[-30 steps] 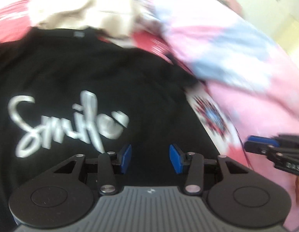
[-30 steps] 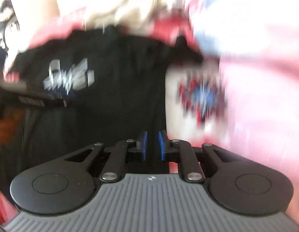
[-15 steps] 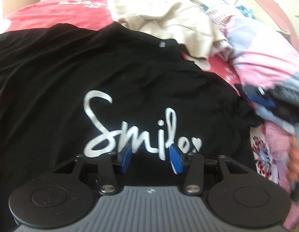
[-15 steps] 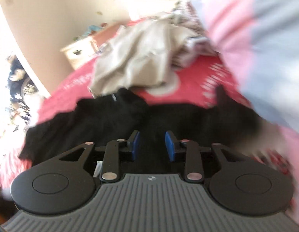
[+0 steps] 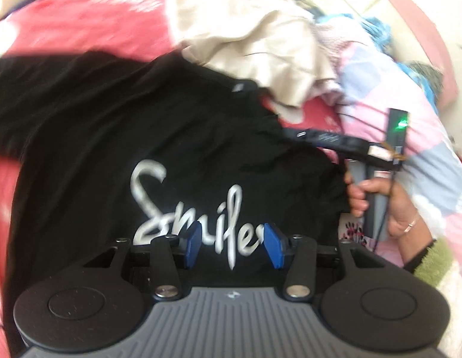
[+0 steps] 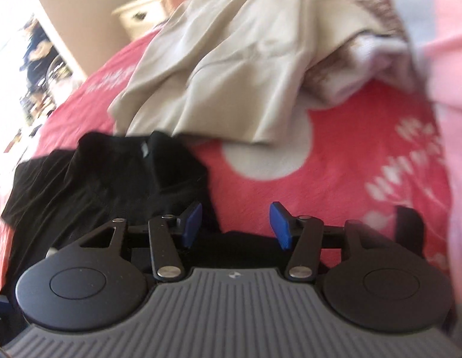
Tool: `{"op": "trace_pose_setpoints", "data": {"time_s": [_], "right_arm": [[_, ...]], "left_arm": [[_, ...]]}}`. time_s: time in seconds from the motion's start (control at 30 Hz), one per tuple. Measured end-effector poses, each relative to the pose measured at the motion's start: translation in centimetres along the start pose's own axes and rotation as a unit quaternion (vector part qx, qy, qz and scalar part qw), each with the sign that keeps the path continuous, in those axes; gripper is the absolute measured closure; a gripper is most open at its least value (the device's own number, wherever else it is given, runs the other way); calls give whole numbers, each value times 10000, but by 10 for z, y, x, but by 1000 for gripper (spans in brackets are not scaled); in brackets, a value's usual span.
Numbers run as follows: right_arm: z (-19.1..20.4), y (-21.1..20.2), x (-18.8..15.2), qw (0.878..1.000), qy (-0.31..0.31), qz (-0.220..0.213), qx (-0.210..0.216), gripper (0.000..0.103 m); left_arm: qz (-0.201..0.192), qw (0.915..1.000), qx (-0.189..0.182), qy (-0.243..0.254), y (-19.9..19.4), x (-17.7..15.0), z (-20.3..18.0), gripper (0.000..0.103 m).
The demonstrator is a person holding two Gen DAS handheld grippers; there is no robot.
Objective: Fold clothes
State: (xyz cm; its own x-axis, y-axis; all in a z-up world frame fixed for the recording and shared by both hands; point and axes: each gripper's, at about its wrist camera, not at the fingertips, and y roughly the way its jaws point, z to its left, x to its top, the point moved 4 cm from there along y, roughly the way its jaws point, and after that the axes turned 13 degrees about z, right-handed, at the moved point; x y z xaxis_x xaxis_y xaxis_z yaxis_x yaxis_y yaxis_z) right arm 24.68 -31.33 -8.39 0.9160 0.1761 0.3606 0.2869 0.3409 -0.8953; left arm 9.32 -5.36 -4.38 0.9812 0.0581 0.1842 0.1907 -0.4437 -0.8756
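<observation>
A black T-shirt (image 5: 141,125) with white "Smile" lettering lies spread face up on a red bedspread (image 5: 81,24). My left gripper (image 5: 232,246) hovers over the lettering; its jaws are opening slightly with nothing between them. In the left wrist view a hand (image 5: 377,200) holds my right gripper (image 5: 301,134) over the shirt's right shoulder. In the right wrist view, my right gripper (image 6: 236,223) has its jaws opening and nothing between them. It sits above the shirt's edge, with the collar and shoulder (image 6: 96,185) at the left.
A crumpled beige garment (image 5: 254,38) (image 6: 231,59) lies beyond the shirt's collar. A pink and blue quilt (image 5: 409,113) (image 6: 445,59) is bunched along the right. The red bedspread (image 6: 320,179) shows bare to the right of the shirt. A pale dresser (image 6: 141,15) stands past the bed.
My right gripper has swung over to the shirt's shoulder and its jaws have spread apart. My left gripper has lifted and turned, so more of the shirt and bed shows.
</observation>
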Motion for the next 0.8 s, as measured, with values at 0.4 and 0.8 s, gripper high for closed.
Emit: {"op": "trace_pose_setpoints", "data": {"time_s": [0.4,0.8], "right_arm": [[40,10,0,9926,-1067,-288,-497,100],[45,24,-7,9282,-1386,-1384,-3164,94]], "left_arm": [[-210,9890,1371,512,39,30,29,56],[-560,9817,1748,506,25,20,68,56]]}}
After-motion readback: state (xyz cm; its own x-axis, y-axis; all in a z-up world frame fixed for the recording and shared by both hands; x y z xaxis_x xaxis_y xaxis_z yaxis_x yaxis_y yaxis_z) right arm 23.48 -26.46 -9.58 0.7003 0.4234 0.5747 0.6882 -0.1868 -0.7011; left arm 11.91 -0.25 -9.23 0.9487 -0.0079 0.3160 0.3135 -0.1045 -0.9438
